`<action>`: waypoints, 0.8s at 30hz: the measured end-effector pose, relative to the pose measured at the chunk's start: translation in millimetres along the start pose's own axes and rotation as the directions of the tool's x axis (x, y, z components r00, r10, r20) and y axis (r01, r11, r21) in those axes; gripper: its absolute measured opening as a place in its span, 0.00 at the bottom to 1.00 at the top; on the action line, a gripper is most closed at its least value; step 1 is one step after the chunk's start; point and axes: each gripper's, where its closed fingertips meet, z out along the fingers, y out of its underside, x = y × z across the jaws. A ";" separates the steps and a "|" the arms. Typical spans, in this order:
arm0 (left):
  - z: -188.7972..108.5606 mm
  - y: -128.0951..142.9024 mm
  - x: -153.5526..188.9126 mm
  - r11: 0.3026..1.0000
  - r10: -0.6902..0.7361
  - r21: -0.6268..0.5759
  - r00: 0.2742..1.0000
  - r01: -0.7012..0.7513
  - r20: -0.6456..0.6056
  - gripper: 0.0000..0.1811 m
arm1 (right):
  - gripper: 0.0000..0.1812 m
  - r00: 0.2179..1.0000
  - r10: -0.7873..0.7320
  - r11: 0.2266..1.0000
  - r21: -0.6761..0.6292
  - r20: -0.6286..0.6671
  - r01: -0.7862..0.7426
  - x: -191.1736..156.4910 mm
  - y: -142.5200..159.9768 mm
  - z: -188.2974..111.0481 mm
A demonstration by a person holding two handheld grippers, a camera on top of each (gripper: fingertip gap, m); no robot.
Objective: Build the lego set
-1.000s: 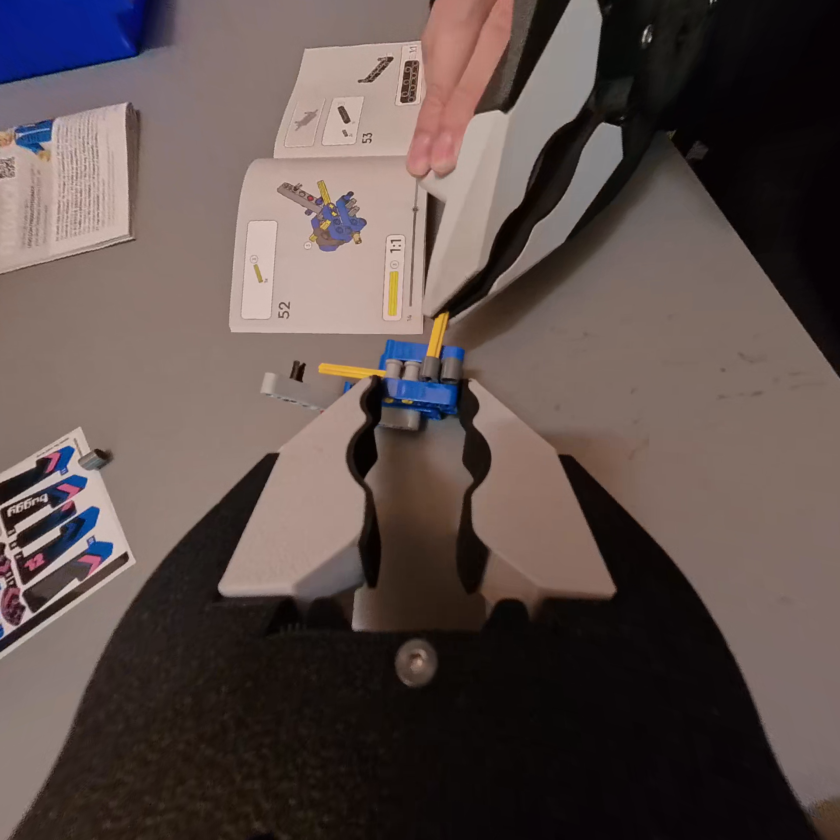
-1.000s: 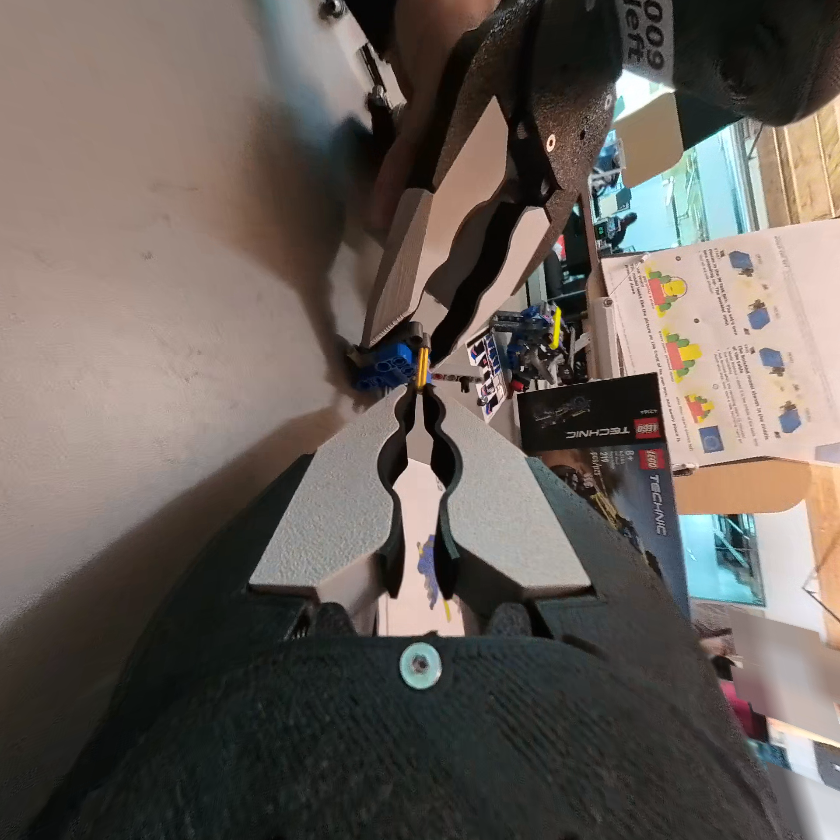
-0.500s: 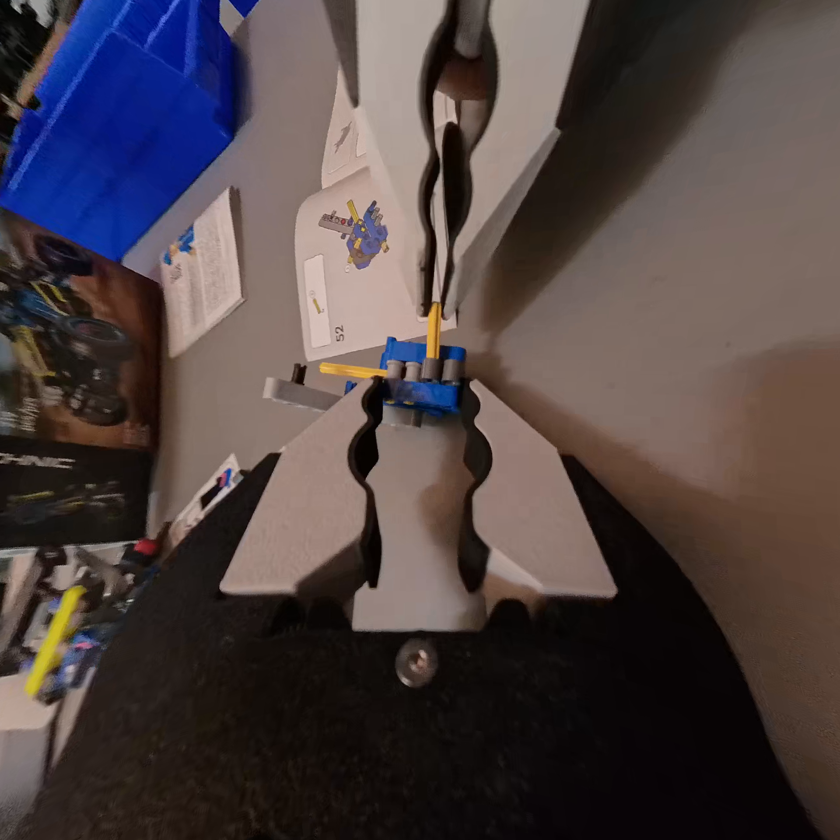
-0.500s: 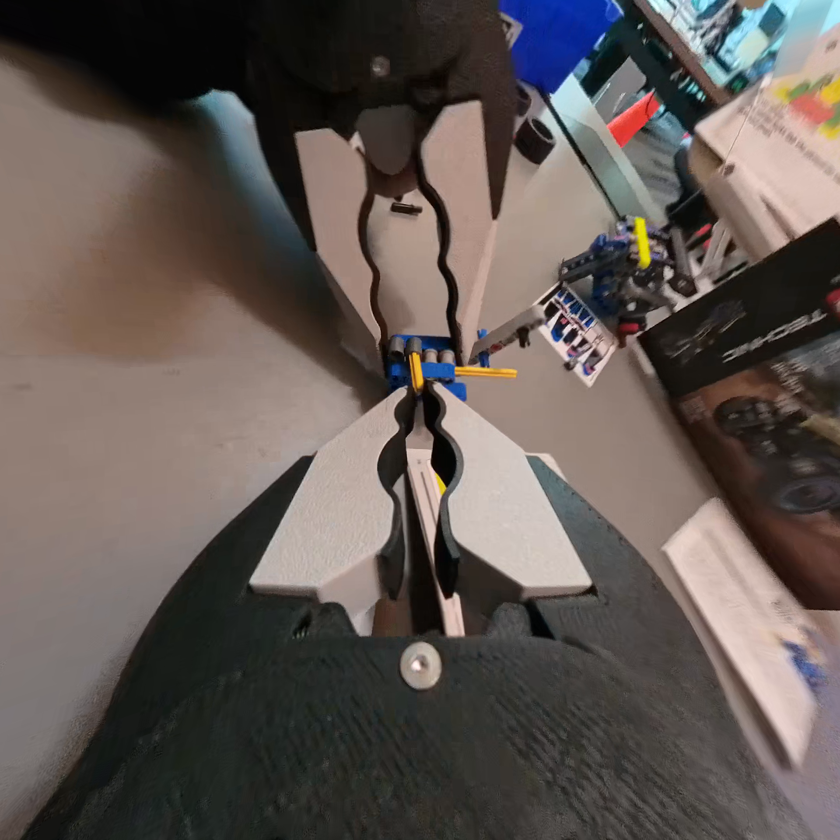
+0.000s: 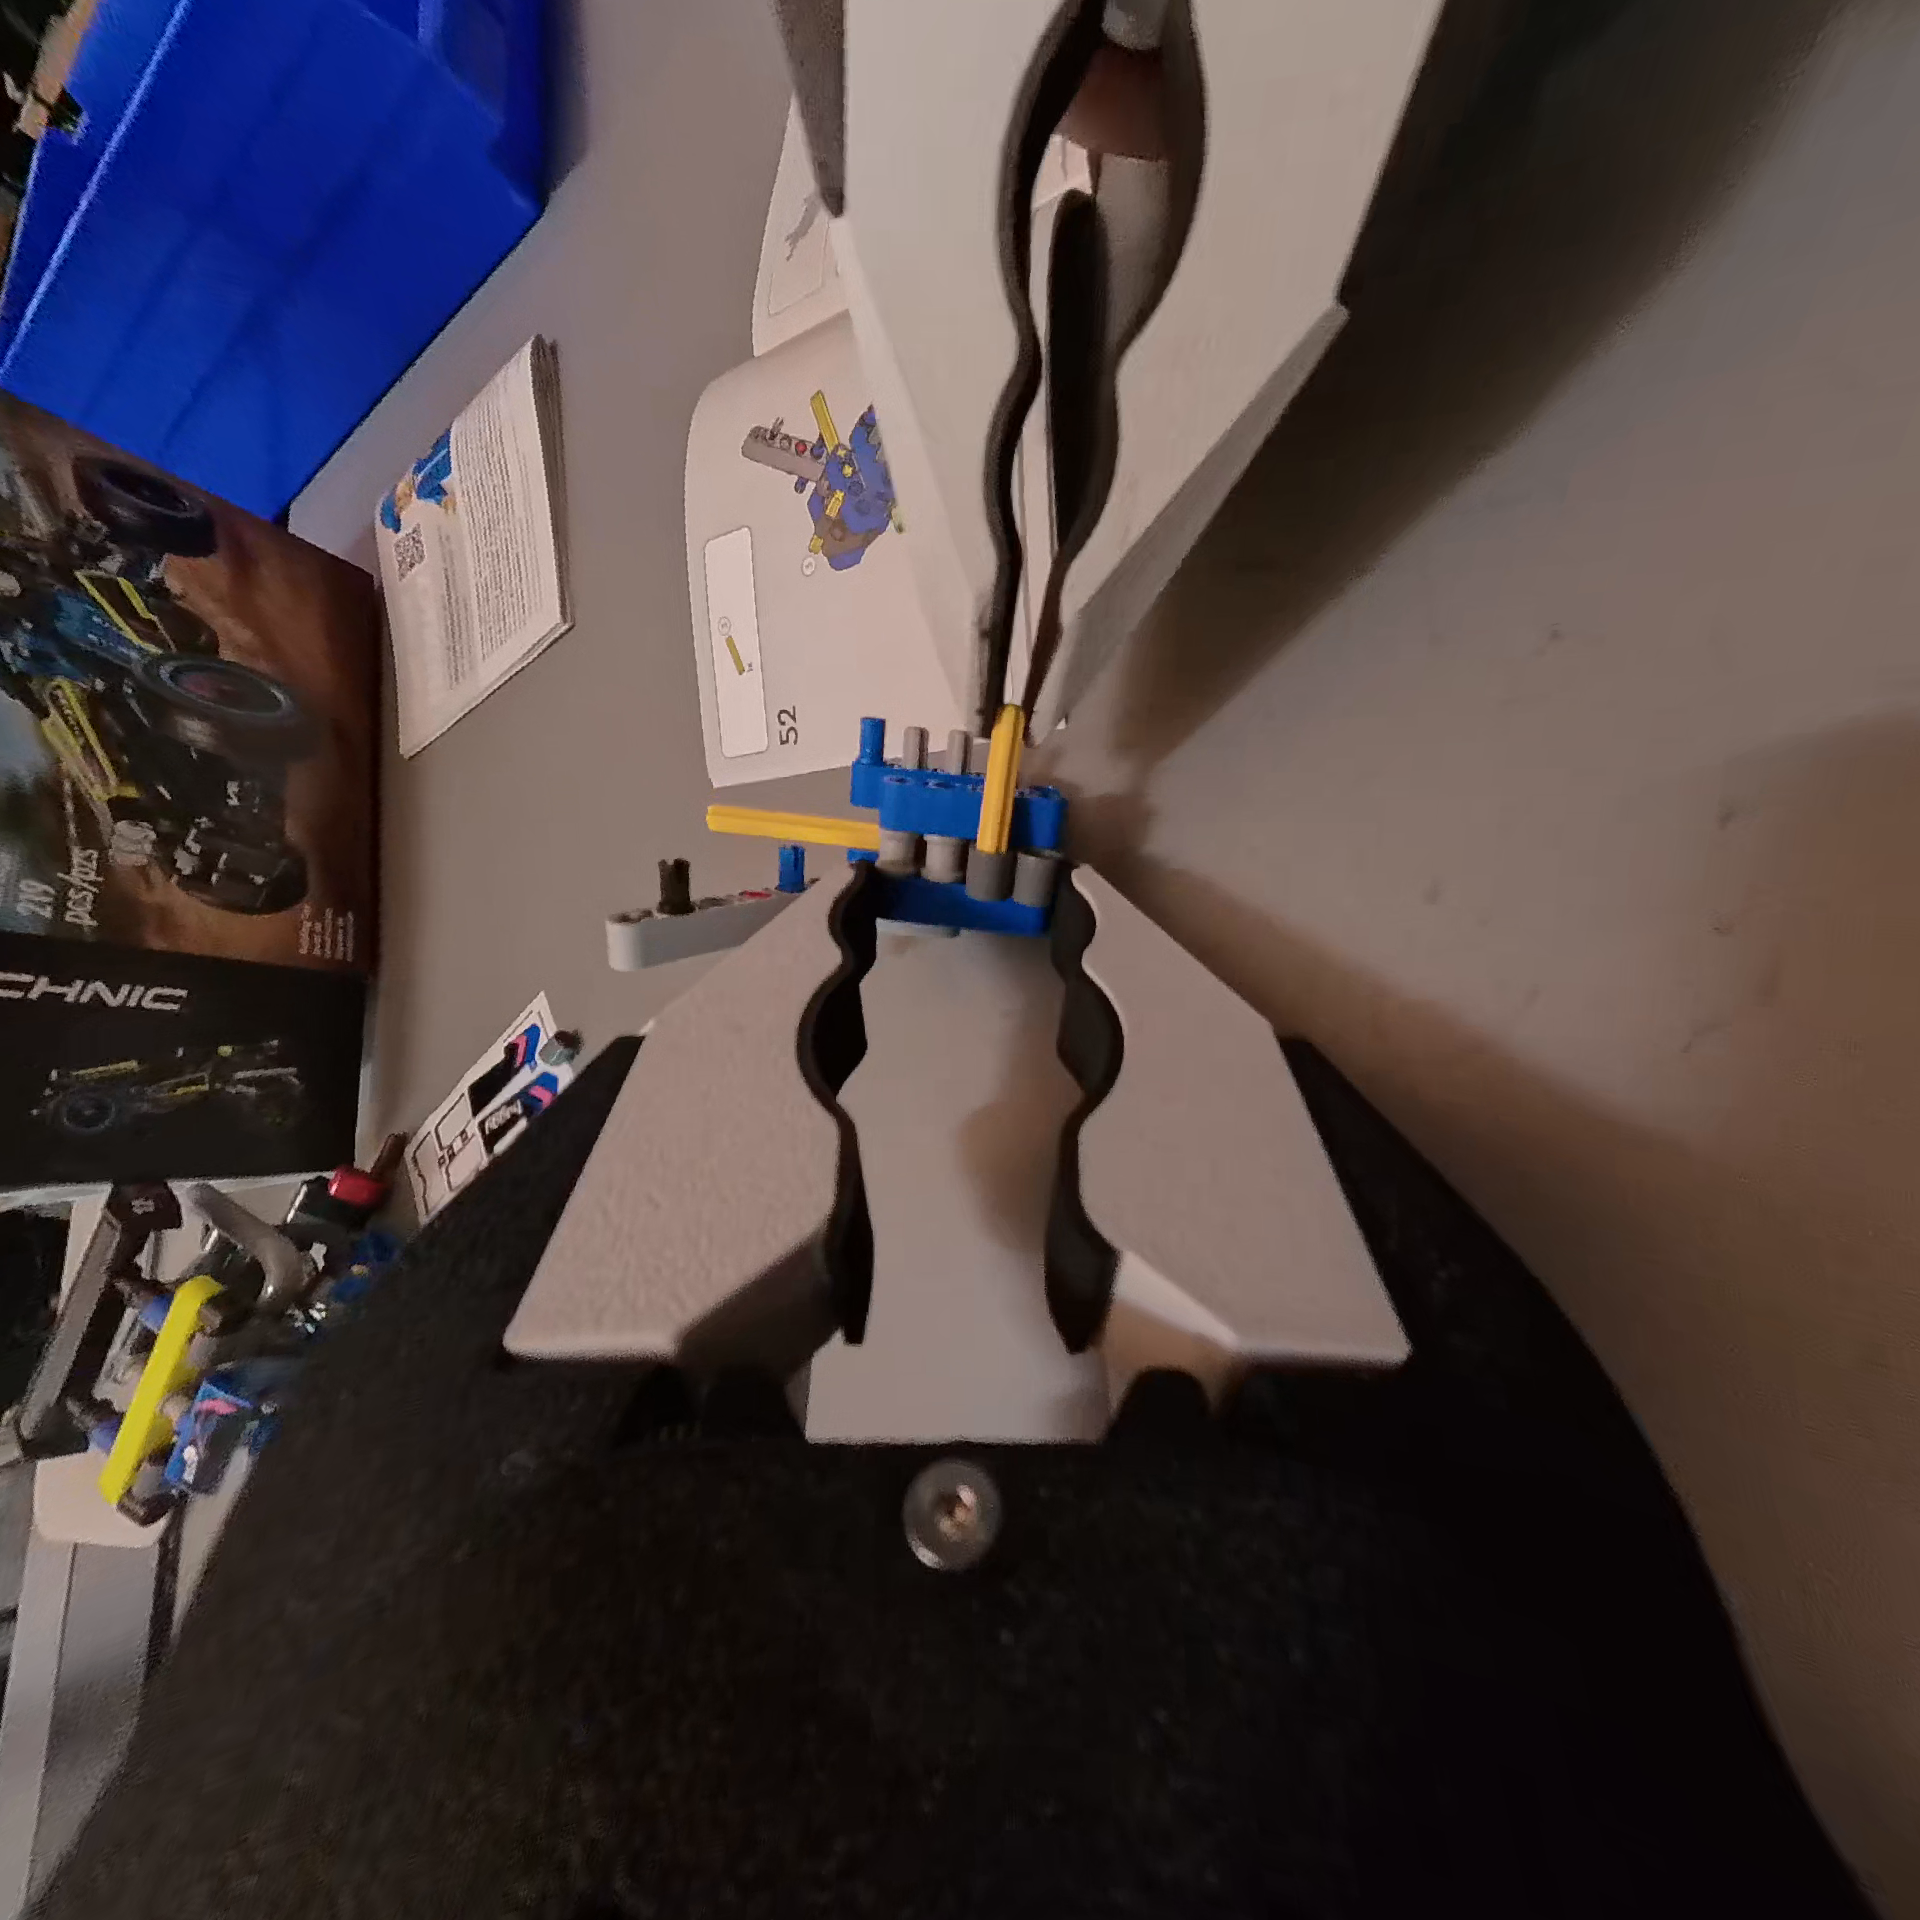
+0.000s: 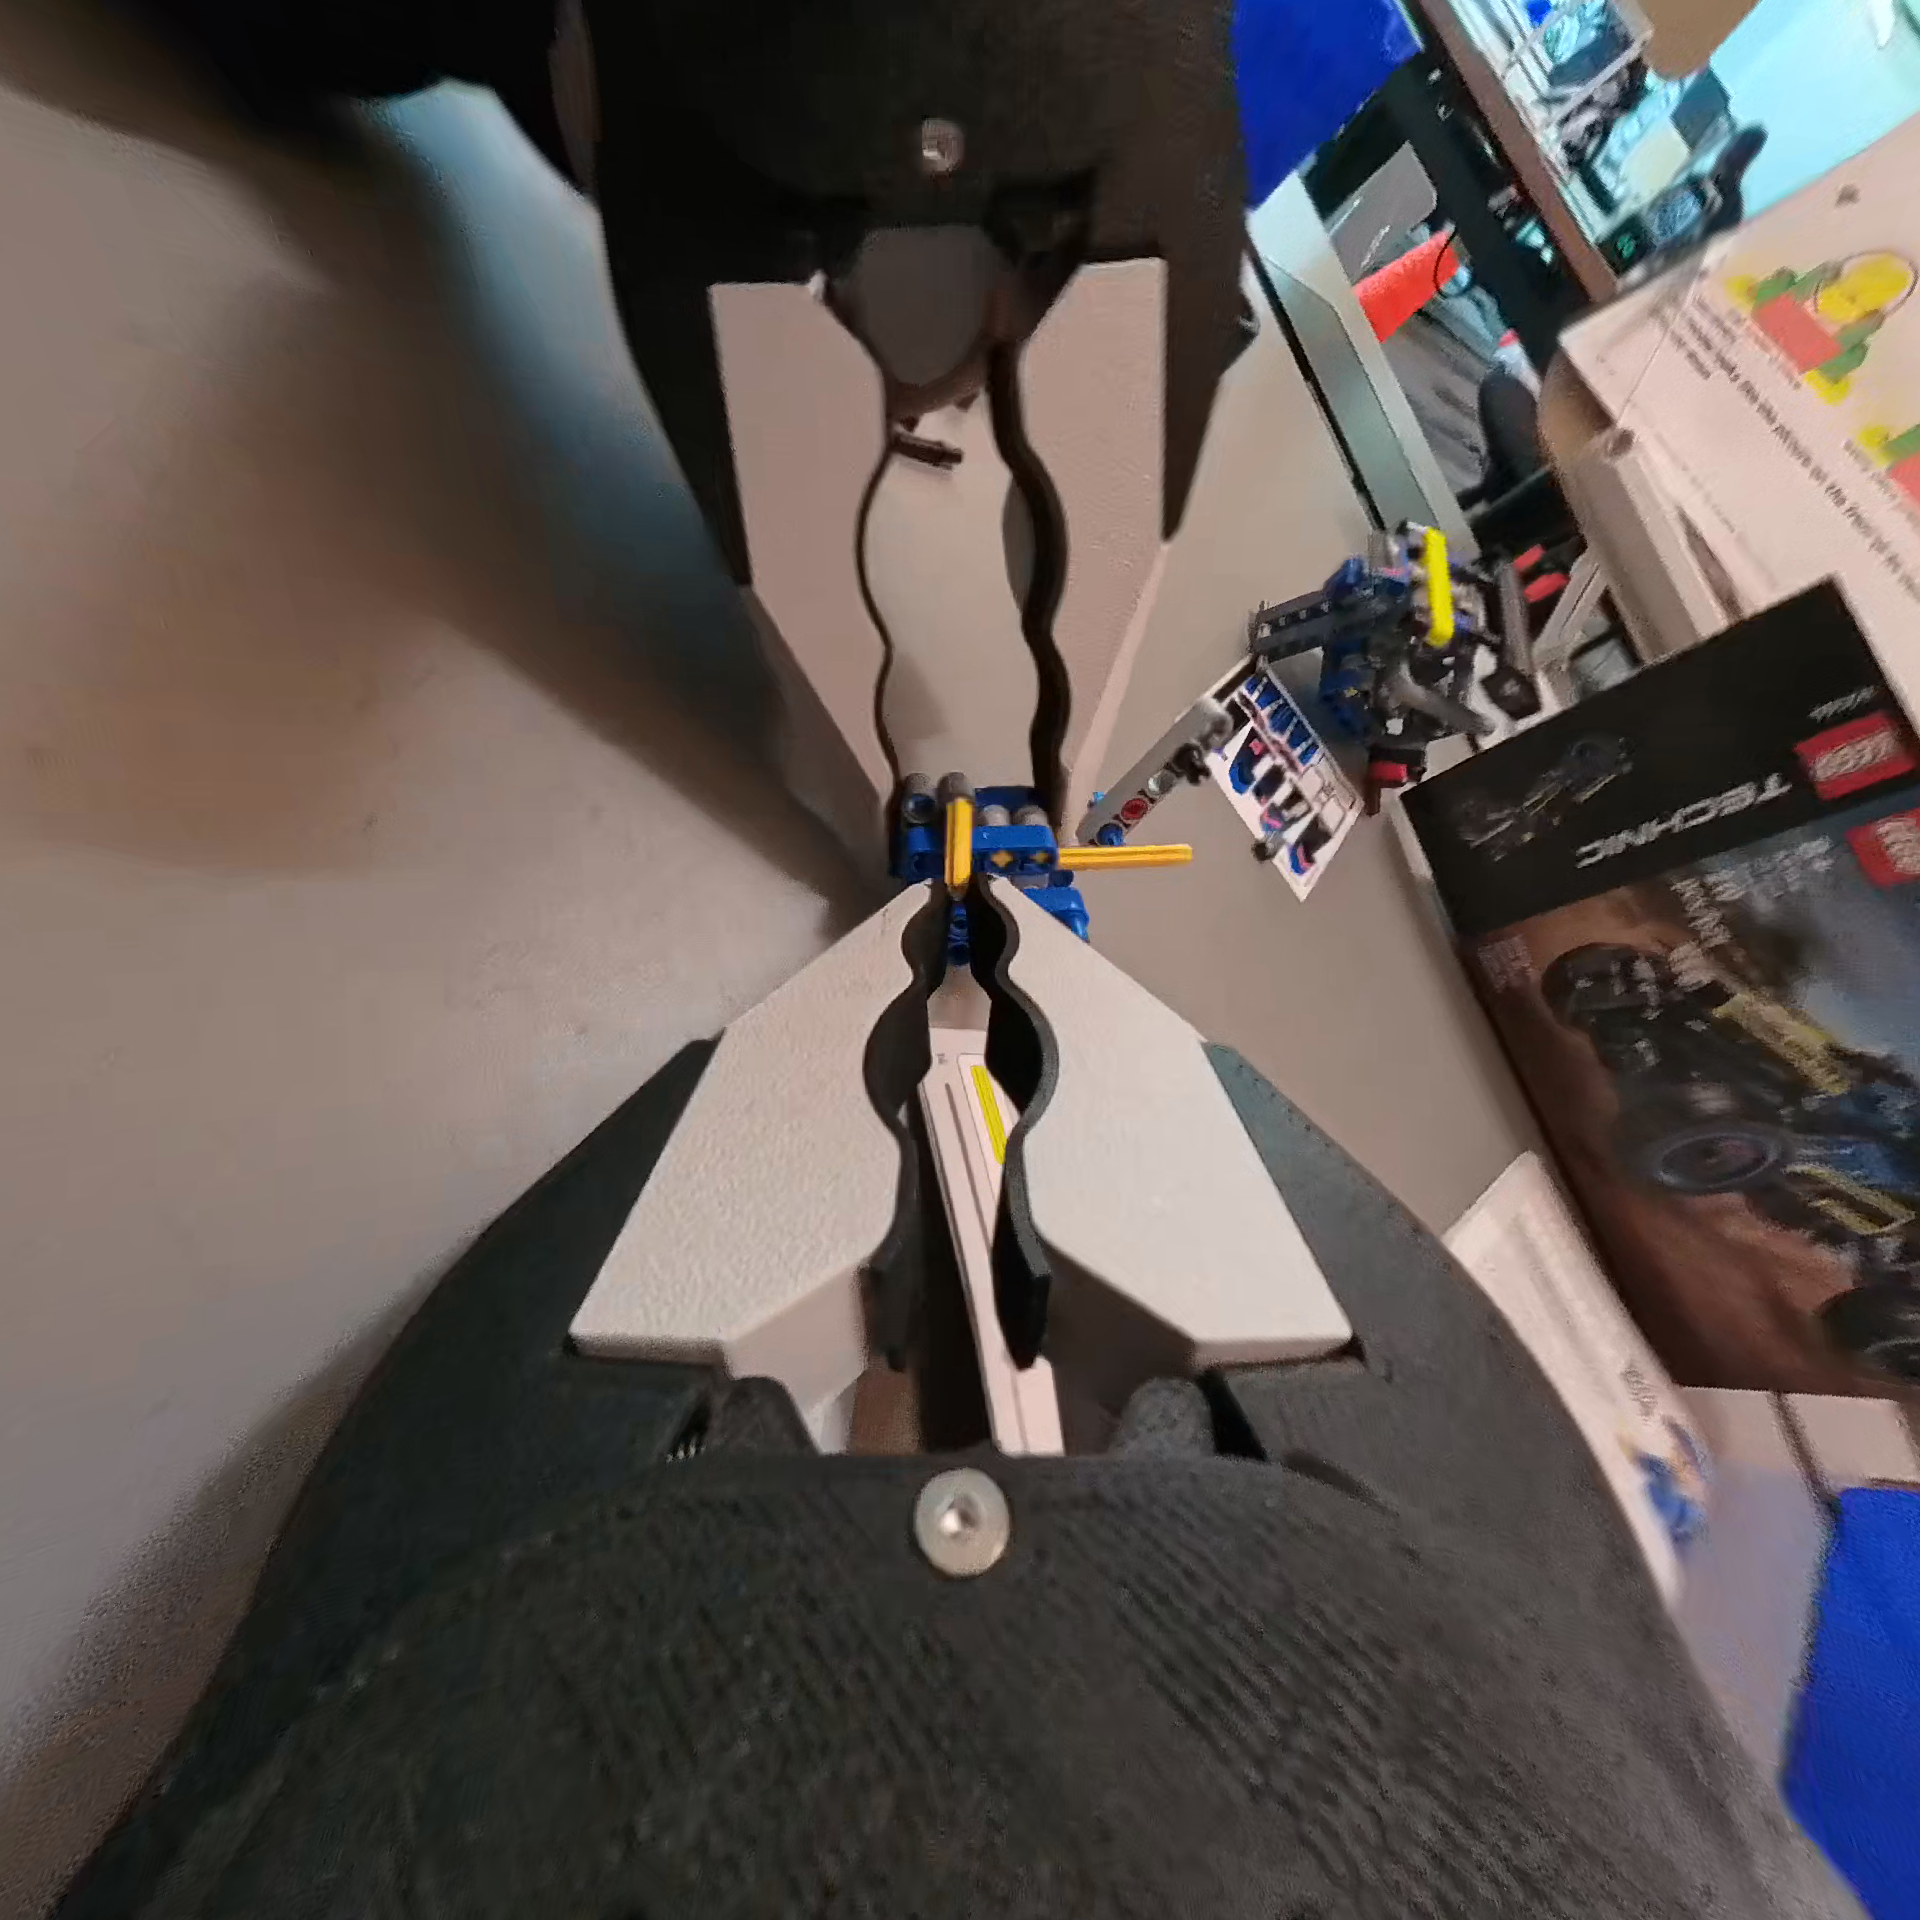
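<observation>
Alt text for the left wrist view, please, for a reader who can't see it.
The left tool grips a small blue assembly above a grey table, while the right tool, opposite, pinches a yellow axle standing in it. A second yellow axle sticks out sideways; an open manual lies behind.

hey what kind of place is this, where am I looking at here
Probably a workshop or lab desk used for model building. On the grey table lie an open instruction booklet, the set's box and a sticker sheet, and behind it there are shelves and equipment.
</observation>
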 end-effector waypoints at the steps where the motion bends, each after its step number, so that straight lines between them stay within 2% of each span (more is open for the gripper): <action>1: -0.1 0.4 -0.4 1.000 -0.008 -0.015 1.000 0.008 0.004 0.17 | 0.02 0.999 -0.051 0.999 -0.003 -0.008 0.051 -1.5 -2.0 -0.6; 6: 1.0 0.9 -2.5 0.998 0.029 -0.057 0.999 -0.027 0.045 0.17 | 0.02 0.987 -0.155 0.988 -0.016 -0.045 0.155 -1.5 -8.2 -1.0; 8: 1.0 2.0 -3.9 0.997 0.046 -0.065 0.997 -0.042 0.060 0.17 | 0.02 0.986 -0.166 0.985 -0.057 -0.031 0.164 -0.9 -2.6 -0.1; 15: 0.5 1.7 -4.9 0.991 0.115 -0.084 0.990 -0.108 0.085 0.17 | 0.01 0.996 -0.093 0.996 0.014 -0.010 0.093 0.2 -7.9 -0.2; 17: 0.7 1.8 -5.1 0.990 0.119 -0.092 0.989 -0.111 0.088 0.17 | 0.02 0.990 -0.142 0.990 0.007 -0.023 0.142 0.5 -9.7 0.7; 24: 0.4 4.3 -4.0 0.997 0.037 -0.064 0.998 -0.034 0.049 0.17 | 0.02 0.975 -0.217 0.976 -0.003 -0.053 0.217 2.1 -6.1 2.4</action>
